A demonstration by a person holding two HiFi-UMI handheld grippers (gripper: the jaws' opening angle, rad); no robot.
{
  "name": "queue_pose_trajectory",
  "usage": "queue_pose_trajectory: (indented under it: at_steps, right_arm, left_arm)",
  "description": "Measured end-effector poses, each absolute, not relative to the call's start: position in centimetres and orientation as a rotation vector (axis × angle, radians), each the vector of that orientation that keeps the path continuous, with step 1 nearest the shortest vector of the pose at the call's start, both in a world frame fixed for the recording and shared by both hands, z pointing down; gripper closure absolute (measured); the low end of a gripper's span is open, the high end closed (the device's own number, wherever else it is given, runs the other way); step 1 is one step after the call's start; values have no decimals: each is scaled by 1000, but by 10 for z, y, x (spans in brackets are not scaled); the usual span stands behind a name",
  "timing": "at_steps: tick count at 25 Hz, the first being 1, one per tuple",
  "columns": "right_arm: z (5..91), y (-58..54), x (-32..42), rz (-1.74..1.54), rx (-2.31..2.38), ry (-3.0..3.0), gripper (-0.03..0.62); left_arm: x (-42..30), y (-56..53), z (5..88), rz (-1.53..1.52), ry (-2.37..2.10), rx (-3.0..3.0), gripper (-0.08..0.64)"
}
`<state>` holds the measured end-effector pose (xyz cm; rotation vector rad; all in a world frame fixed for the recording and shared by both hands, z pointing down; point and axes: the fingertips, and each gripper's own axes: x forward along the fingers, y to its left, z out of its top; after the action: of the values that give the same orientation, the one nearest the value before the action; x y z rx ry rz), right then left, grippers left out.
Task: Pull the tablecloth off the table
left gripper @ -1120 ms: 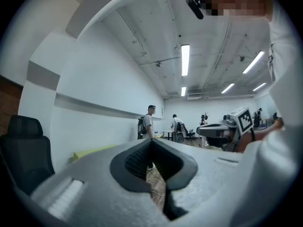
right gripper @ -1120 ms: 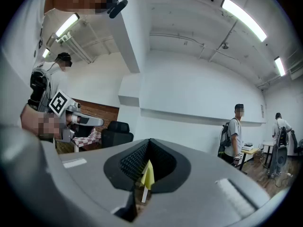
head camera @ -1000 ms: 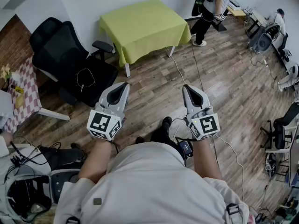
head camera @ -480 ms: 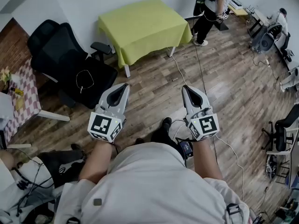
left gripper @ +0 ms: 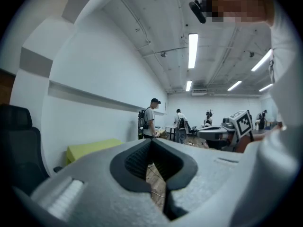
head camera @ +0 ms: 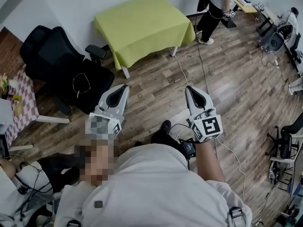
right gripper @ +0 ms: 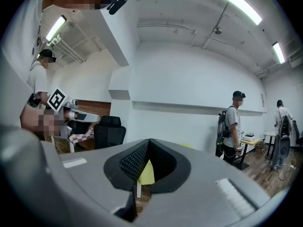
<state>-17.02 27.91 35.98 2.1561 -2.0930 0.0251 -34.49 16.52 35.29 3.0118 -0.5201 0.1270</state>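
Observation:
A lime-green tablecloth (head camera: pixel 144 25) covers a small white-legged table (head camera: pixel 125 73) by the far wall; it also shows in the left gripper view (left gripper: pixel 92 149) and between the jaws in the right gripper view (right gripper: pixel 147 171). My left gripper (head camera: pixel 124 86) and right gripper (head camera: pixel 189 88) are both shut and hold nothing. They point level toward the table and stand well short of it, above the wood floor. In each gripper view the tips meet, with nothing between them.
Black office chairs (head camera: pixel 61 65) stand left of the table. A checkered-cloth table (head camera: pixel 21 103) is at the far left. A person (head camera: pixel 215 8) with a backpack stands right of the green table. Cables (head camera: pixel 199 70) run across the wood floor; chairs and gear line the right side.
Both grippers and I have moved forward toward the green table, which now sits a little lower and larger in the head view. The jaws stayed shut.

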Motion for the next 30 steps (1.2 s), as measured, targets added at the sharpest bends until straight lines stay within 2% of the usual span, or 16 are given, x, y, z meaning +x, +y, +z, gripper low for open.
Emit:
queue_pose_trajectory:
  at_steps: [5, 13, 21, 30]
  right_arm:
    - [363, 262, -93, 72, 2177, -2129, 581]
    - [339, 248, -19, 79, 2105, -2249, 581]
    - [352, 210, 12, 131, 2077, -2285, 581]
    - [354, 122, 43, 171, 2070, -2287, 581]
  left_arm:
    - [-264, 146, 362, 155, -492, 3000, 557]
    - [-170, 140, 361, 188, -490, 3002, 557]
    - [-132, 107, 369, 203, -487, 2974, 557]
    - [-94, 11, 380, 181, -473, 2970, 557]
